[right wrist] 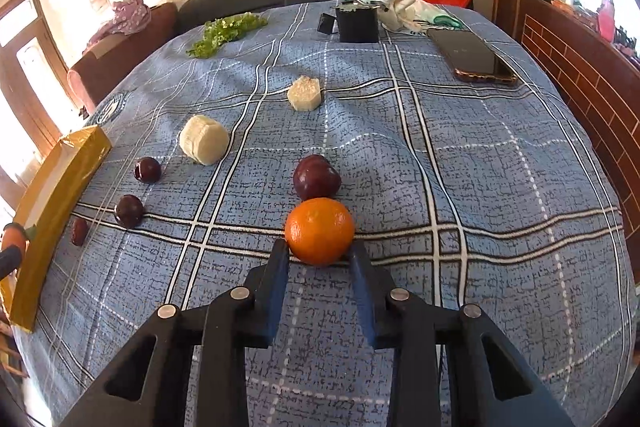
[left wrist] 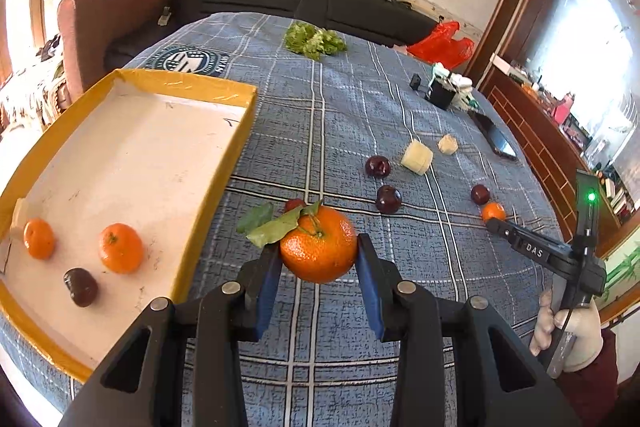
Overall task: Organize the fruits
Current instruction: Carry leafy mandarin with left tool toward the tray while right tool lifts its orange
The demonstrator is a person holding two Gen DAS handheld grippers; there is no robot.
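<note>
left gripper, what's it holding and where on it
The left gripper holds a leafy tangerine, its blue pads pressed on the fruit's two opposite sides, stem and leaves up.

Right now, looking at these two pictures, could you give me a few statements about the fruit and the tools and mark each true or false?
1. The left tool grips a leafy orange. True.
2. The yellow-rimmed box holds no fruit. False: two oranges and one dark plum lie in it.
3. The right tool has a plain orange between its fingers. True.
4. A plum lies just behind that plain orange. True.
5. The phone lies inside the box. False: it lies on the blue checked cloth.
</note>
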